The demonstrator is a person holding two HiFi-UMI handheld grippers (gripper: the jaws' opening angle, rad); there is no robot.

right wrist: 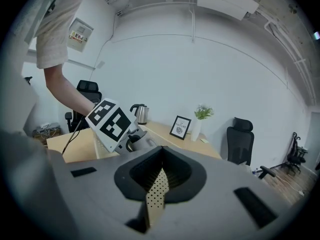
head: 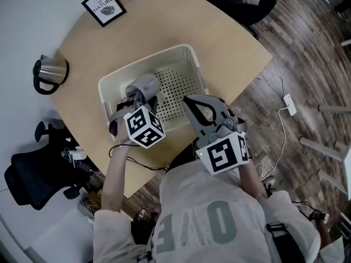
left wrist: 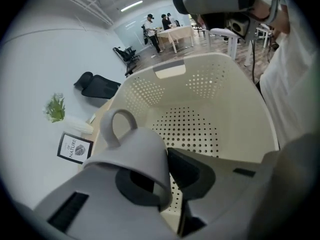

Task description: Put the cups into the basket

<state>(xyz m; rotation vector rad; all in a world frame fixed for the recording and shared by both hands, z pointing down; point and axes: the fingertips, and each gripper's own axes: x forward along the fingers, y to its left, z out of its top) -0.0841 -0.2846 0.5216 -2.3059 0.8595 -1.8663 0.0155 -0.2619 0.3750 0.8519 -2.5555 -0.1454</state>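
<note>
Two tongs work at one basket. The left tongs (head: 135, 99) are pinching a grey cup (left wrist: 135, 151) by its wall, one jaw against its outside and the other at its mouth, with the loop handle pointing away toward the basket's far wall. In the head view the cup sits within the rim, over the left part of the perforated floor; whether it touches that floor cannot be told. The right tongs (head: 192, 99) are pressed together with nothing between them, only a sliver of dotted floor showing through the slit in the right gripper view, and their tips lie over the basket's right side, near the frame's centre. The cream basket (head: 148, 62) stands on a rounded wooden worktop (head: 219, 43). A steel kettle (head: 49, 73) is at the worktop's left edge, and a framed picture (head: 103, 5) at the upper left. A black chair (head: 38, 174) stands at the lower left.
</note>
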